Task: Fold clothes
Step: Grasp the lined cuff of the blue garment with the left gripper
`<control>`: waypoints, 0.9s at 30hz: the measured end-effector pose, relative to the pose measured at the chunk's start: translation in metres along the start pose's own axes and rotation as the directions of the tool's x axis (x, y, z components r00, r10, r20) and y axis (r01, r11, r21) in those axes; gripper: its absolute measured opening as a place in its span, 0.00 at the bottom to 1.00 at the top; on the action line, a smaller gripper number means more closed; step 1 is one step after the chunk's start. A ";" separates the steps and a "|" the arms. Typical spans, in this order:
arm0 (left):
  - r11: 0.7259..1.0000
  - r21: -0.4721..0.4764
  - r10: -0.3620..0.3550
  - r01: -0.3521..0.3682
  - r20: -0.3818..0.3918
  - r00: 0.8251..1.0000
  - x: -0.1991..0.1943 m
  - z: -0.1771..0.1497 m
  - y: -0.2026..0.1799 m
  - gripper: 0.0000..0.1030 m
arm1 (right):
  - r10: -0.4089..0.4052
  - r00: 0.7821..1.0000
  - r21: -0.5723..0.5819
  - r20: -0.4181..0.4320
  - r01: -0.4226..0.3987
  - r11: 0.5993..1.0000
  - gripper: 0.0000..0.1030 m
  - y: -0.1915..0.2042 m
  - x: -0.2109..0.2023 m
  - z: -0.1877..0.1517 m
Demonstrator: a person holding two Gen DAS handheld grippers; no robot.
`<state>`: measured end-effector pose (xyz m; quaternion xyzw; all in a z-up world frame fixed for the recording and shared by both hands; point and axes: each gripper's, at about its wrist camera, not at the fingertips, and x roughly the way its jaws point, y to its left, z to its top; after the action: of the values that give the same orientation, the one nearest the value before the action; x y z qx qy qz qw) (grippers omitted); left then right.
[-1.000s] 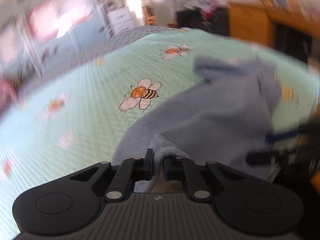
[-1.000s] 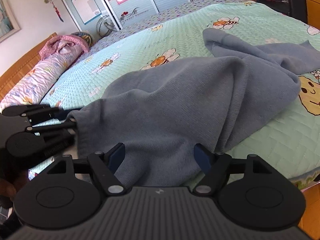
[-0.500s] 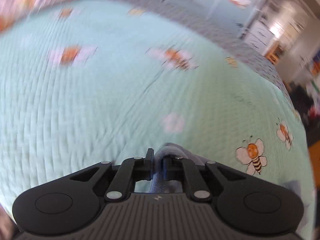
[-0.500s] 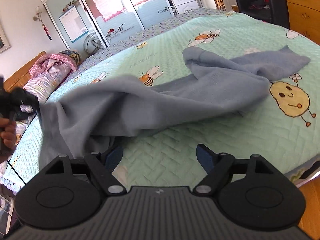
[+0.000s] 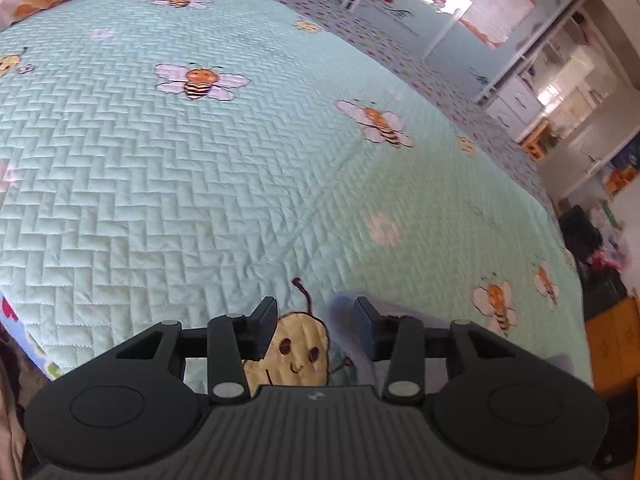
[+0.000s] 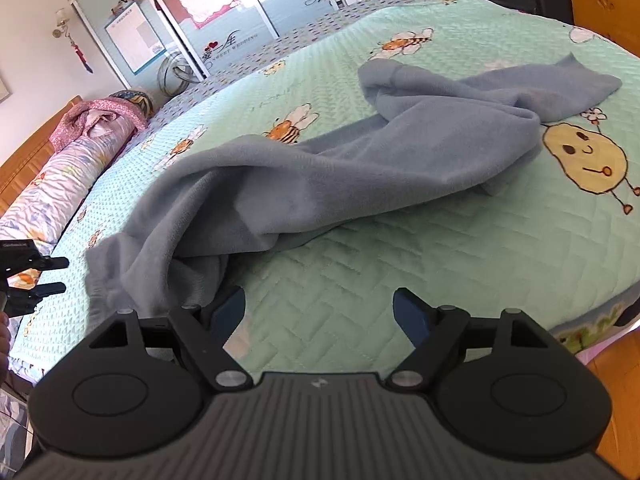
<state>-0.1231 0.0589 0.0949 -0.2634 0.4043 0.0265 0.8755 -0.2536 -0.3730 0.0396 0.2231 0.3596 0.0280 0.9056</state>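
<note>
My left gripper (image 5: 316, 316) stands with its fingers parted and nothing between them; through the gap I see a yellow embroidered face (image 5: 298, 354) on the quilt (image 5: 200, 184), and a blue-grey edge of the garment (image 5: 344, 308) just inside the right finger, though I cannot tell whether cloth and pad touch; the rest of that view is bare quilt, with bees at 11 and 1 o'clock and wardrobe doors (image 5: 460, 20) at 1 o'clock beyond the bed.

My right gripper (image 6: 320, 312) is spread wide and holds nothing; it hovers over the near quilt (image 6: 400, 260); the garment (image 6: 340, 168) lies crumpled on the bed from 9 o'clock up to 1 o'clock, one sleeve-like end (image 6: 580, 84) stretched flat toward 1 o'clock, the other end bunched and drooping at 9 o'clock, where a fold sits just beside my left finger (image 6: 228, 308); whether it touches there I cannot tell.

In the right view the left gripper (image 6: 44, 276) shows at 9 o'clock at the frame edge, its tips apart and just clear of the garment's near end; a yellow figure (image 6: 584, 160) on the quilt lies at 2 o'clock, partly under the cloth's edge; a rolled pillow (image 6: 68, 160) rests at 10 o'clock by the wooden headboard (image 6: 24, 160).
</note>
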 end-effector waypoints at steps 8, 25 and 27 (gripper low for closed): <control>0.965 0.240 -0.040 0.101 -0.245 0.969 0.035 -0.069 -0.048 0.46 | 0.010 0.999 -0.020 -0.035 -0.011 1.000 0.79 0.013 0.005 -0.006; 0.980 0.077 -0.151 0.181 -0.297 0.943 0.039 -0.069 -0.036 0.48 | 0.006 0.999 -0.027 -0.033 -0.007 1.000 0.80 0.015 -0.001 -0.006; 0.974 0.067 -0.184 0.215 -0.317 0.931 0.037 -0.072 -0.035 0.48 | 0.013 0.999 -0.026 -0.040 -0.014 1.000 0.80 0.015 0.001 -0.006</control>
<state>-0.1391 -0.0122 0.0453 -0.2597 0.5079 -0.1245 0.8119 -0.2553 -0.3564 0.0411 0.2131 0.3757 0.0430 0.9009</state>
